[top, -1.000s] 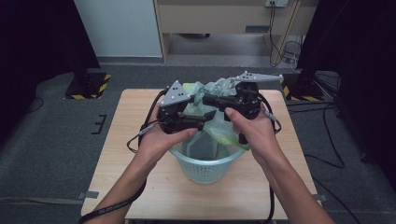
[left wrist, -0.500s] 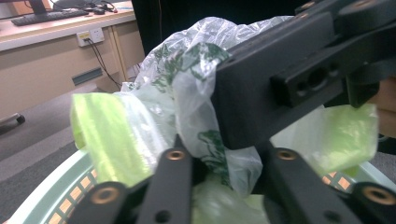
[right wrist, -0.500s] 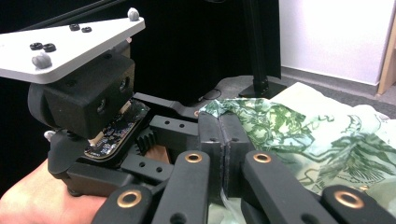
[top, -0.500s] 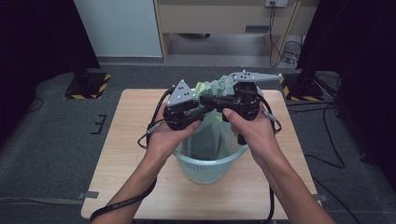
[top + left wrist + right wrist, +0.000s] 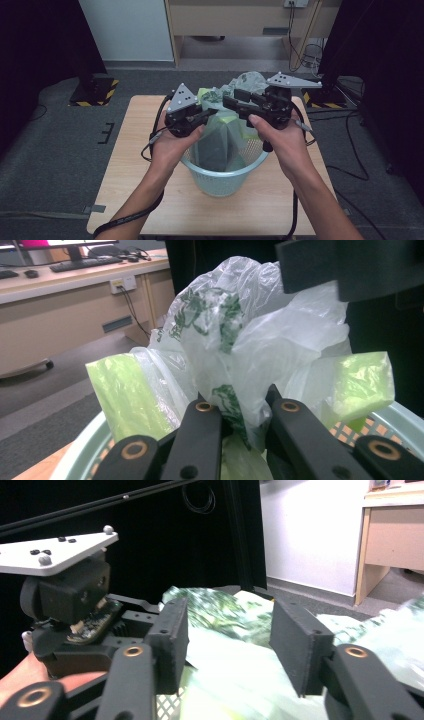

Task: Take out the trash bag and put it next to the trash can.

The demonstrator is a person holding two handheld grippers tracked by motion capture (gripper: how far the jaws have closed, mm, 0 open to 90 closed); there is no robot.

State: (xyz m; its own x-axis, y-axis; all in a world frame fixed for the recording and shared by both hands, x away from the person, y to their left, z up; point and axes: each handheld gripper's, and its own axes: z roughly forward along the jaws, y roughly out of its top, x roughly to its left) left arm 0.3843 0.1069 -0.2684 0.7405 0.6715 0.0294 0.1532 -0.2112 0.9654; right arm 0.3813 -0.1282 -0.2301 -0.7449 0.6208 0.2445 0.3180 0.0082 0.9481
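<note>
Two grippers meet above a pale green basket (image 5: pixel 223 176) in the high view, the basket standing toward the near middle of the wooden worktop (image 5: pixel 125 190). The left gripper (image 5: pixel 209 113) and the right gripper (image 5: pixel 231 99) point toward each other over a thin plastic bag (image 5: pixel 220 142) that lines the basket and bunches up above its rim, with crumpled film (green print on it) heaped behind them.

In the left gripper view, the left gripper (image 5: pixel 239 407) is clamped on a twisted gather of the bag (image 5: pixel 235 340), its jaws drawn close with film pinched between them. Lime-green folds of the bag spread to either side, and the basket rim (image 5: pixel 75 460) curves below.

In the right gripper view, the right gripper (image 5: pixel 227 645) stands with its jaws well apart, blurred bag film (image 5: pixel 235 680) lying between and beyond them without being pinched. The left gripper (image 5: pixel 140 614) shows at the left, its grey plate on top.
</note>
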